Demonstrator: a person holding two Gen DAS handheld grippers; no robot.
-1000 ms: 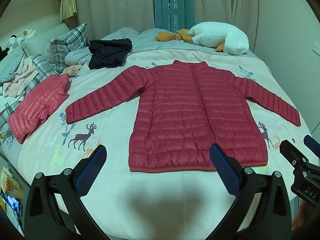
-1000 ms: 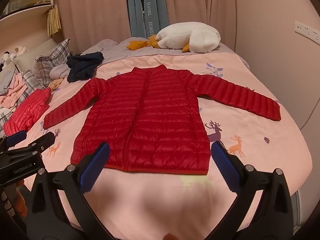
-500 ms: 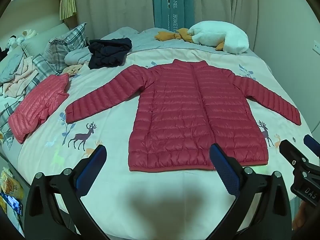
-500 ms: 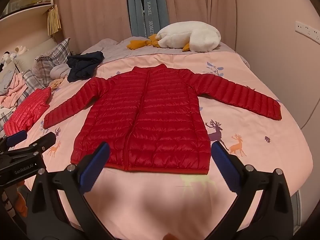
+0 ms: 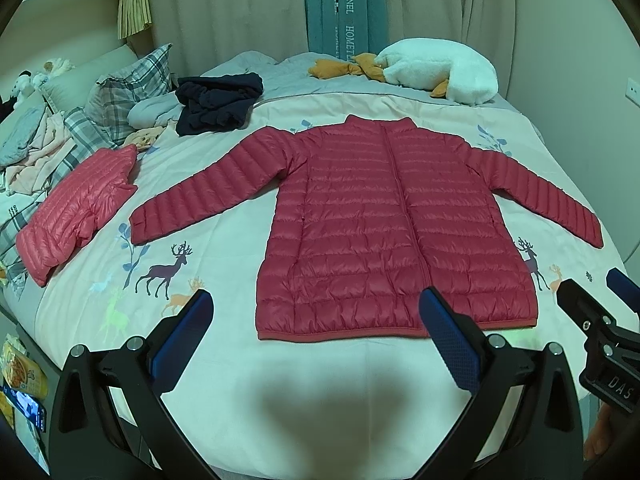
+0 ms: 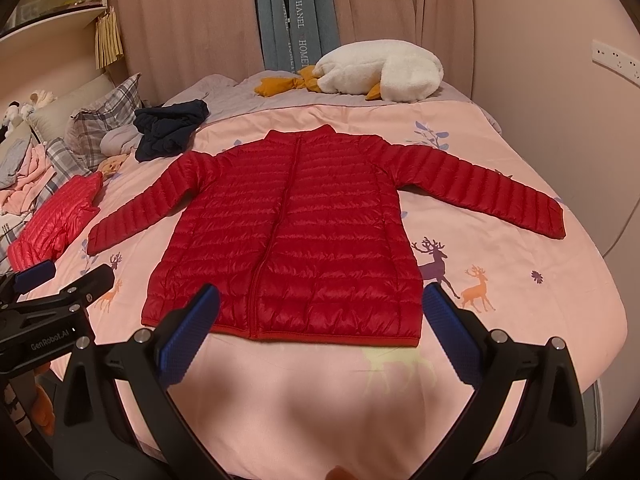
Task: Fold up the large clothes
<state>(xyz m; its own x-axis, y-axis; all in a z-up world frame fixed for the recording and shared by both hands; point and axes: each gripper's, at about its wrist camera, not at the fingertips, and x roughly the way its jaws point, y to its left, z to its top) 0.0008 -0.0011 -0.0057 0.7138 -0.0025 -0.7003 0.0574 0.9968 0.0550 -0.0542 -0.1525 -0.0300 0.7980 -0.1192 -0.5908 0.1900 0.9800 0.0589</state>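
A red quilted puffer jacket (image 5: pixel 384 220) (image 6: pixel 288 232) lies flat on the bed, zip side up, collar away from me, both sleeves spread outward. Its hem runs just beyond my fingertips. My left gripper (image 5: pixel 316 316) hovers open above the near bed edge, in front of the hem's left half. My right gripper (image 6: pixel 320 312) is open too, held before the hem's middle. Neither holds anything. Each gripper shows at the edge of the other's view.
A folded pink-red puffer jacket (image 5: pixel 76 208) lies at the left of the bed (image 5: pixel 224 248). A dark navy garment (image 5: pixel 218 102), plaid pillows (image 5: pixel 128 92) and a white goose plush (image 5: pixel 440 70) sit toward the back. Curtains hang behind; a wall stands at the right.
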